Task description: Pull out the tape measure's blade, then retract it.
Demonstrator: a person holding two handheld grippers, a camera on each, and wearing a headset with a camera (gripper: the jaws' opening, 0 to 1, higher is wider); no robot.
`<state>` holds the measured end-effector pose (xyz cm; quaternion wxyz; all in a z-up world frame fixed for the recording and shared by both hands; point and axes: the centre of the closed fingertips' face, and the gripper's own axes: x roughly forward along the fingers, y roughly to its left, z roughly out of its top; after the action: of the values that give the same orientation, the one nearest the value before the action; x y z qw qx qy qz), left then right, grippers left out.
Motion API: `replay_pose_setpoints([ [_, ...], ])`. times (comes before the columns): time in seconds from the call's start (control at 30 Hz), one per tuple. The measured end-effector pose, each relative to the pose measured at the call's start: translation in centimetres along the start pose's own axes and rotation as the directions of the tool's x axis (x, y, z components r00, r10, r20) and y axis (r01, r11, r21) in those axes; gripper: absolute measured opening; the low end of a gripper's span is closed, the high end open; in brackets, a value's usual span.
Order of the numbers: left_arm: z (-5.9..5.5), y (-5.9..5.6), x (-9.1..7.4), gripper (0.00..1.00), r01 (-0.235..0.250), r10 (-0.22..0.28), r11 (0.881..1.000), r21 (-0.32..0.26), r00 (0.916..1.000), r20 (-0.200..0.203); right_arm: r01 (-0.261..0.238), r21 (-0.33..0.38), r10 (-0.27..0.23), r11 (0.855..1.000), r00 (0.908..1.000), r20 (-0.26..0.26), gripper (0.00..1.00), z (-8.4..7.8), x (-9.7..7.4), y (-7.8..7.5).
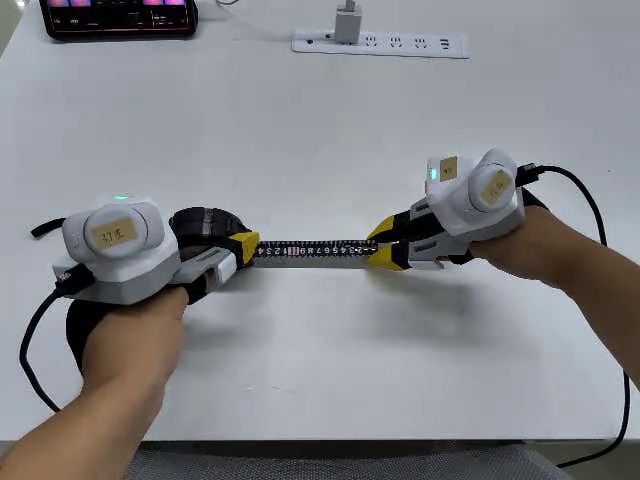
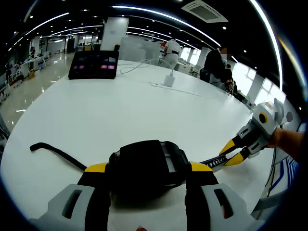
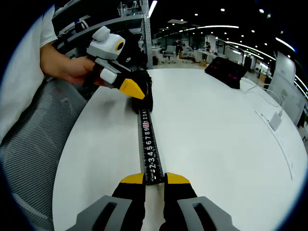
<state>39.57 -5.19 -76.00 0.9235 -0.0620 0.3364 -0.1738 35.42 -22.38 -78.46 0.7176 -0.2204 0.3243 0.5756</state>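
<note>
A black tape measure case (image 1: 207, 228) lies on the white table (image 1: 320, 120), and my left gripper (image 1: 240, 247) is shut on it; the case (image 2: 147, 166) sits between its yellow-tipped jaws. The dark blade (image 1: 310, 248) with white numbers runs out to the right, a short stretch above the table. My right gripper (image 1: 382, 243) is shut on the blade's free end. In the right gripper view the blade (image 3: 148, 147) leads from my right gripper (image 3: 154, 179) away to the case (image 3: 144, 94) and my left gripper (image 3: 131, 88). A thin black wrist strap (image 2: 55, 150) trails from the case.
A white power strip (image 1: 380, 42) with a plugged-in charger lies at the back of the table. A dark tablet (image 1: 118, 16) with a lit screen lies at the back left. Black cables trail from both grippers over the table's near edge.
</note>
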Motion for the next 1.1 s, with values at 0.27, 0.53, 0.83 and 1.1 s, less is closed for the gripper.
replay_pose_setpoints([
  [0.27, 0.0, 0.0, 0.0, 0.58, 0.001, -0.001, 1.000, -0.001, 1.0000, 0.001, -0.006, -0.004, 0.006, 1.000, 0.9999, 0.010, 0.10, 0.6, 0.7, 0.1],
  [0.53, 0.0, 0.0, 0.0, 0.58, 0.002, -0.002, 1.000, -0.006, 1.0000, 0.002, -0.010, -0.007, 0.010, 1.000, 0.9998, 0.020, 0.10, 1.3, 1.2, 0.1],
  [0.83, 0.0, 0.0, 0.0, 0.58, 0.003, -0.003, 1.000, -0.008, 1.0000, 0.001, -0.014, -0.007, 0.014, 1.000, 0.9995, 0.027, 0.10, 1.9, 1.7, 0.2],
  [1.1, 0.0, 0.0, 0.0, 0.58, 0.004, -0.004, 1.000, -0.011, 1.0000, 0.000, -0.019, -0.002, 0.019, 1.000, 0.9991, 0.037, 0.10, 2.6, 2.3, 0.3],
])
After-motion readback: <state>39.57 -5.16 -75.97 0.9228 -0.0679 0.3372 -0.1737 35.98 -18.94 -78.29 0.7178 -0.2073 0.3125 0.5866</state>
